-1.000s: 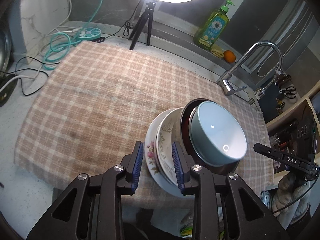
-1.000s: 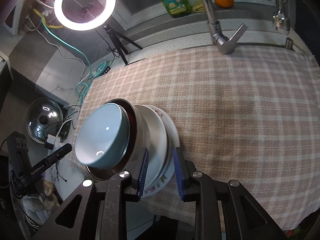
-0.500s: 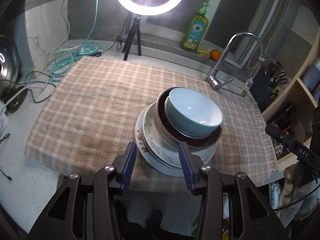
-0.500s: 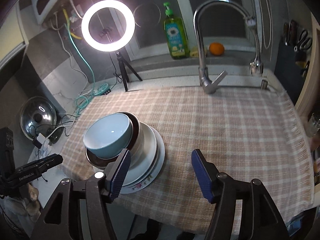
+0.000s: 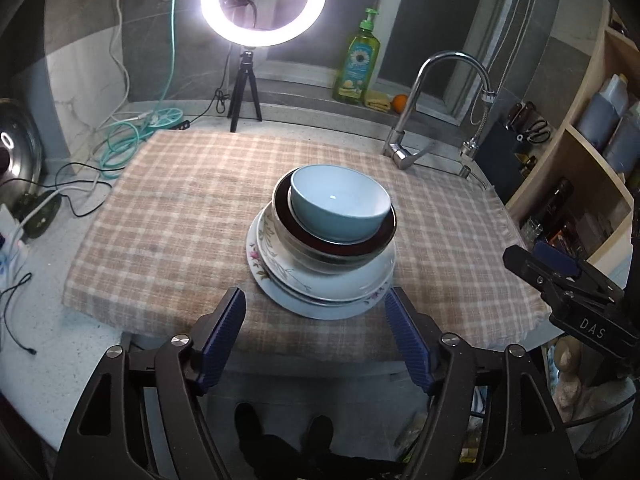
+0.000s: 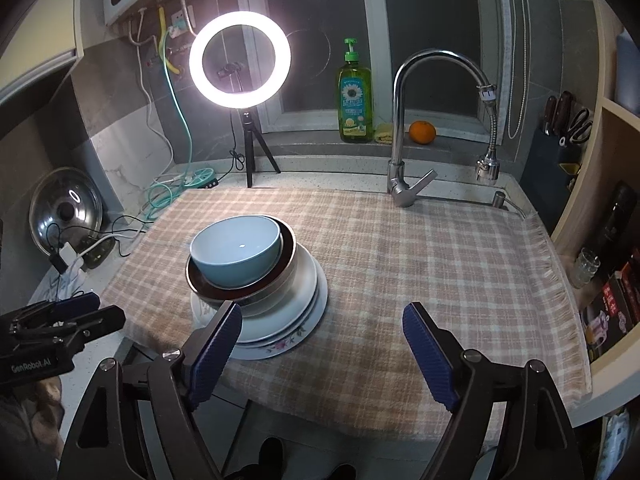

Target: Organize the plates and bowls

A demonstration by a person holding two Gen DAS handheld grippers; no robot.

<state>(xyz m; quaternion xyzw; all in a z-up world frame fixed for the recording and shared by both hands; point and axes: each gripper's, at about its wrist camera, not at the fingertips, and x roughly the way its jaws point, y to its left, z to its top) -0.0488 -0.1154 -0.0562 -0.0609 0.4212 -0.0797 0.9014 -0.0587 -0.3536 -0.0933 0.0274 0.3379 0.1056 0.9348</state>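
Stack's sitting near the front edge of the checked cloth (image 5: 168, 216): blue bowl (image 5: 340, 206) nested in a dark bowl (image 5: 334, 246), on the plates (image 5: 320, 288); we've got both tools off it, left gripper (image 5: 316, 336) and right gripper (image 6: 322, 346) spread wide with nothing between the pads; looks basically done to us. Worry from here is the blue bowl, which sits a bit tilted; bump the rim while reaching in and it could slide, or the cloth could drag the whole pile toward the edge.
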